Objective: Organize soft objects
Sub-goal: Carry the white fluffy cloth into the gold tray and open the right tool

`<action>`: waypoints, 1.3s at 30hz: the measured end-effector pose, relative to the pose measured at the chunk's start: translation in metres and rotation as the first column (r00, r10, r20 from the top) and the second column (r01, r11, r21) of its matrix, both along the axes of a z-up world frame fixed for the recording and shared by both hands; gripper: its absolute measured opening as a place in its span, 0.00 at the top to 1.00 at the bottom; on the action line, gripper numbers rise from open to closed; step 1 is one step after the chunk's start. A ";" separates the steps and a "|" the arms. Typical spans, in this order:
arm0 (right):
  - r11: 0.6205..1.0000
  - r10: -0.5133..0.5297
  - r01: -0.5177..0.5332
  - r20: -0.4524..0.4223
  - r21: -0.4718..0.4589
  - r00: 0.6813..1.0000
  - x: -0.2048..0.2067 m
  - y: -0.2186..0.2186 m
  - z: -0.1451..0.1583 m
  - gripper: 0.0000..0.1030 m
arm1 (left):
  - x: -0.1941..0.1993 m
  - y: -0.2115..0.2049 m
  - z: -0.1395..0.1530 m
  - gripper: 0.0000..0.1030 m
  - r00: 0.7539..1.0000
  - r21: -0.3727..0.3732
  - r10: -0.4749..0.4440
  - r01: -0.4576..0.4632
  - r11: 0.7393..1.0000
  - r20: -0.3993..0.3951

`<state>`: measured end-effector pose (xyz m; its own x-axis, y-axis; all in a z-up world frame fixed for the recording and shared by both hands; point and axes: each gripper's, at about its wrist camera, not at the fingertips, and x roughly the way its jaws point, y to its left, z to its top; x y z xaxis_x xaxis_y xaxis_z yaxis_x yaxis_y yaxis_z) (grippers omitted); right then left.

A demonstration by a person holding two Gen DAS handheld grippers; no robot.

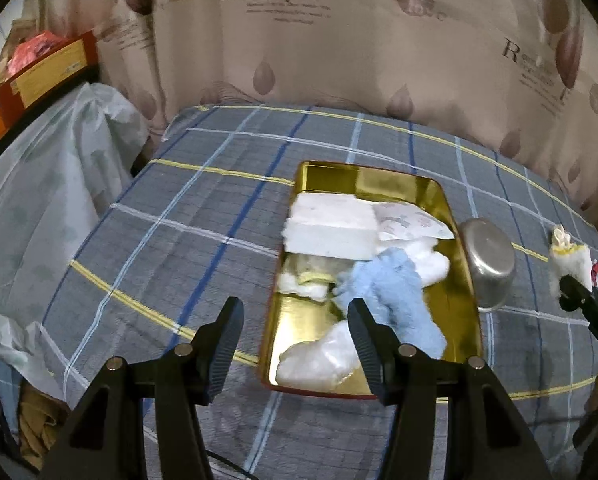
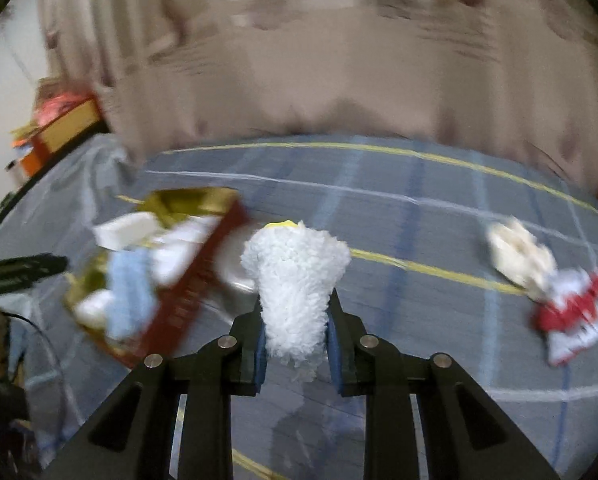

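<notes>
Fluffy white sock (image 2: pixel 295 280) at middle of right view, pinched in right tool (image 2: pixel 295 344), up off bed (image 2: pixel 439 216). Gold tray (image 1: pixel 451 208) with other soft things at centre right of left view. Left tool (image 1: pixel 295 340) spread, holds nothing, low over near end of tray. Risk: sock is loose and floppy, could slip out or catch on tray rim. Metal bowl (image 1: pixel 491 264) beside tray could get bumped.

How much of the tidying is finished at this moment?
Done: the gold tray already holds a blue fluffy cloth and several white soft items. In hand: the right tongs grip a white fluffy piece. Left: a cream item and a red-and-white item lie on the bedsheet.
</notes>
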<state>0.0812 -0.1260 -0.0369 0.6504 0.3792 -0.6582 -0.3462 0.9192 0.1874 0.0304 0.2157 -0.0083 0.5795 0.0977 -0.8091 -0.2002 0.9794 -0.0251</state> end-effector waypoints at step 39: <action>0.972 0.206 -0.210 -0.049 -0.107 0.977 0.046 0.193 0.001 0.40 | -0.011 0.059 0.003 0.46 0.984 -0.075 0.180 -0.180 0.981 -0.003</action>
